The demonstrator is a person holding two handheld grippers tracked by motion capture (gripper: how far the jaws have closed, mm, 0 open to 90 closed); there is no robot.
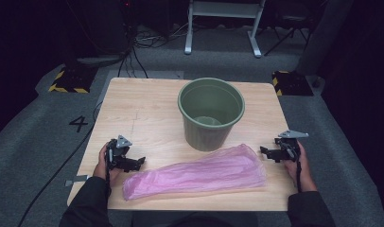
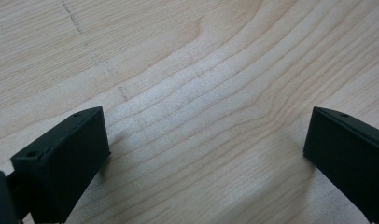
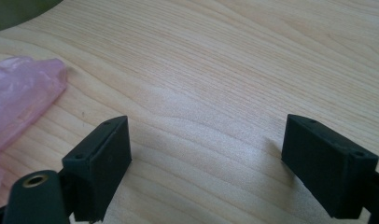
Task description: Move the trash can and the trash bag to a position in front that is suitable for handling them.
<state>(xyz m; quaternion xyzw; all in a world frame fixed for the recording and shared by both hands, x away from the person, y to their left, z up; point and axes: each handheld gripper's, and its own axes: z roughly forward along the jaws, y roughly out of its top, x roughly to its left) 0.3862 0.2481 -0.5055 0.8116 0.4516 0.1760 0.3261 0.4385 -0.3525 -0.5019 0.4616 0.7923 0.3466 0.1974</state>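
Observation:
A pink plastic bag [image 1: 199, 172] lies flat along the near half of the wooden table [image 1: 143, 109], just in front of a green bucket [image 1: 210, 113] that stands upright and looks bare inside. My left gripper [image 1: 137, 163] rests low at the bag's left end, open, with bare wood between its jaws [image 2: 206, 135]. My right gripper [image 1: 266, 151] sits by the bag's right end, also open over bare wood [image 3: 206, 140]. The bag's pink edge [image 3: 19, 98] shows at the left of the right gripper view.
Beyond the table lies grey carpet with cables [image 1: 147, 40], a white frame's legs [image 1: 223, 28] and two black-and-yellow striped blocks [image 1: 69, 80]. A "4" mark [image 1: 79, 124] is on the floor at the left.

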